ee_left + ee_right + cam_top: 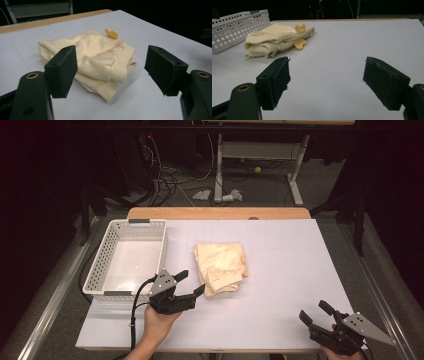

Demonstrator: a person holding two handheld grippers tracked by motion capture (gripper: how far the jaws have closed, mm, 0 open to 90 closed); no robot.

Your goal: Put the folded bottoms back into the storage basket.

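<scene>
Left gripper [191, 282] hangs spread wide at the folded cream garment [220, 267], right gripper [314, 311] spread too, and a shallow pinch risks peeling one layer, unfolding it.

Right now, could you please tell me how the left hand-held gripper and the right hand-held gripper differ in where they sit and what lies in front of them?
The left hand-held gripper sits beside the white basket, its near jaw tip almost at the folded cream garment; the right hand-held gripper sits at the table's near right corner, far from that garment. The left points at the garment's corner; the right has bare table ahead. Both stand open, holding nothing.
</scene>
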